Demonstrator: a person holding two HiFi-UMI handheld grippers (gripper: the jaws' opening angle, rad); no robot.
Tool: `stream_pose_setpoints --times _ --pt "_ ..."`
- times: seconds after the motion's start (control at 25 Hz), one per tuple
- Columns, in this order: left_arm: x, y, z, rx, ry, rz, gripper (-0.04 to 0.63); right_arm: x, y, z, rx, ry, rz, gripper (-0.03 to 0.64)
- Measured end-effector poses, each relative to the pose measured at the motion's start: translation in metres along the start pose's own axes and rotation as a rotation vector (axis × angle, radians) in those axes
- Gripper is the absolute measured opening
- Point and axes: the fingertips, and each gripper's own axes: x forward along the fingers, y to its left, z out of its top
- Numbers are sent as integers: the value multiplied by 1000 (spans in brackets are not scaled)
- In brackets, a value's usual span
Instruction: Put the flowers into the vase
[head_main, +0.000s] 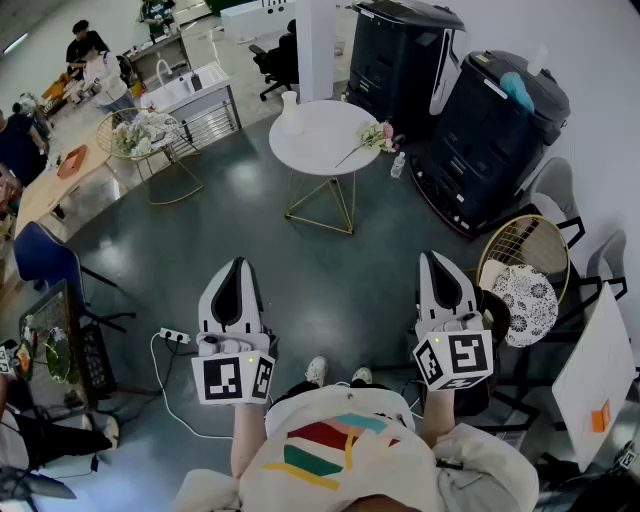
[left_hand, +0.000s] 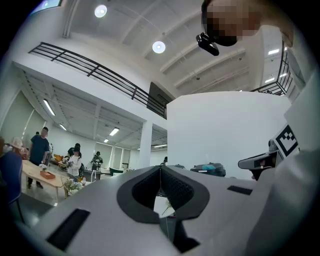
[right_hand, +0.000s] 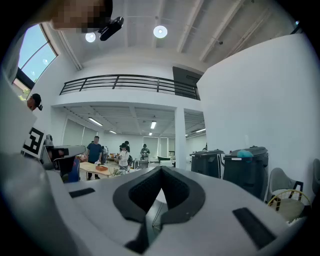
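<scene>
Left tongs (head_main: 238, 264) and right tongs (head_main: 437, 258) sit pressed together; one vase (head_main: 290, 116), one flower bunch (head_main: 377, 135).

Right gripper (right_hand: 161, 172): fingers (right_hand: 186, 194) closed tip to tip, nothing btwn them. Thru the gap below the tips: edge of a white counter (right_hand: 159, 198) w/ thin metal legs. Bkgd: black bins (right_hand: 244, 170) at right, pillar (right_hand: 180, 142) center, people (right_hand: 94, 152) round a wooden counter (right_hand: 95, 170) at left, railing (right_hand: 125, 82) overhead.
</scene>
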Motion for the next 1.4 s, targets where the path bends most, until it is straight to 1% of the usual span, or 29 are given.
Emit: stream_pose_setpoints --times 0.2,0.44,0.68,0.88,0.96,1.04,1.16,1.32,1.4 --pt "9 2 -4 11 -2 2 9 1 -10 -7 1 14 -13 9" --pt "16 15 -9 7 7 6 9 7 -6 -5 -16 7 -13 9" --pt "23 29 -13 5 13 -19 9 22 0 1 -6 -19 -55 9" --pt "30 47 -17 -10 6 -60 9 29 10 -1 17 -26 -95 9" --pt "37 51 -23 -23 12 -79 9 29 14 -4 21 -14 -108 9" --pt "45 52 -30 -48 21 -97 9 26 13 -7 2 14 -126 9" --pt "64 50 -37 -80 29 -121 9 28 2 -12 -26 48 -159 9" --pt "94 33 -47 -107 50 -169 9 41 -24 -17 -2 60 -195 9" --pt "113 24 -49 -101 61 -191 9 57 -35 -21 8 66 -191 9"
